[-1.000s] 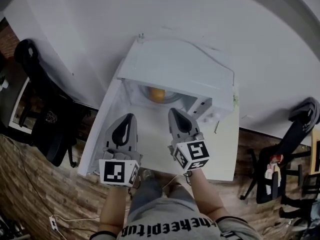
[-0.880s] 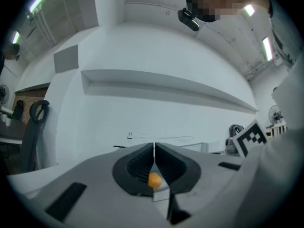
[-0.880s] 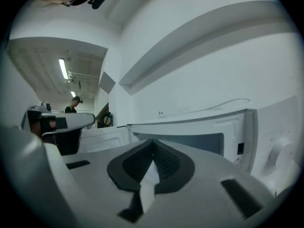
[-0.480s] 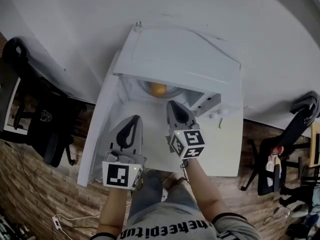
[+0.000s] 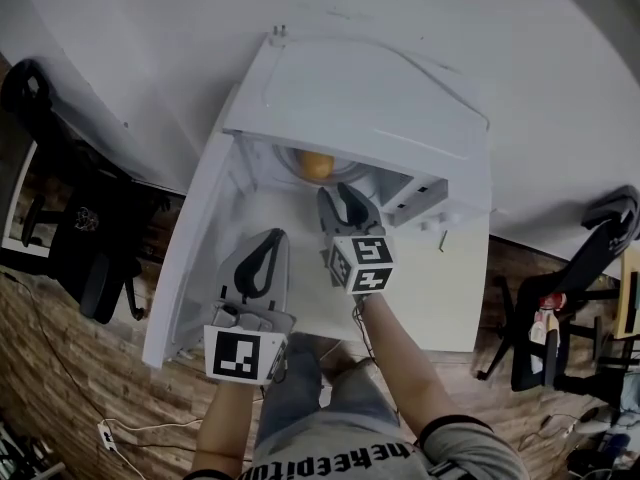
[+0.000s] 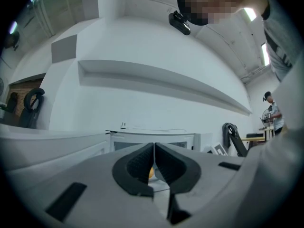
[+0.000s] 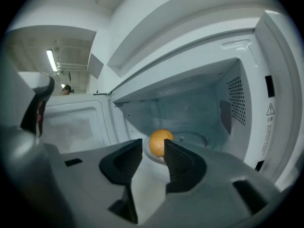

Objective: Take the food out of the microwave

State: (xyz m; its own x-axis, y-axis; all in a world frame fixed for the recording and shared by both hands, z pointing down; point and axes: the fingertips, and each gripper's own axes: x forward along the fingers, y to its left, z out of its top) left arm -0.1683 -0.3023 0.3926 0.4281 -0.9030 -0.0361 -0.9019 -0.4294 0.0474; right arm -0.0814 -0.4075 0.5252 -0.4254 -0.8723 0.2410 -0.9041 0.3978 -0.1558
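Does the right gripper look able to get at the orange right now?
Probably yes: the door is open, the right gripper faces the orange, and its jaws have just been opening, with nothing between them yet.

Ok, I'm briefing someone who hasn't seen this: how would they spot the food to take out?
Find the white microwave on the white table, its door swung open leftward. Inside, on the turntable, sits one round orange food, the only coloured thing in that pale cavity.

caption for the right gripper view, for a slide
Right gripper, jaws just opening and empty, faces the orange inside the open microwave.
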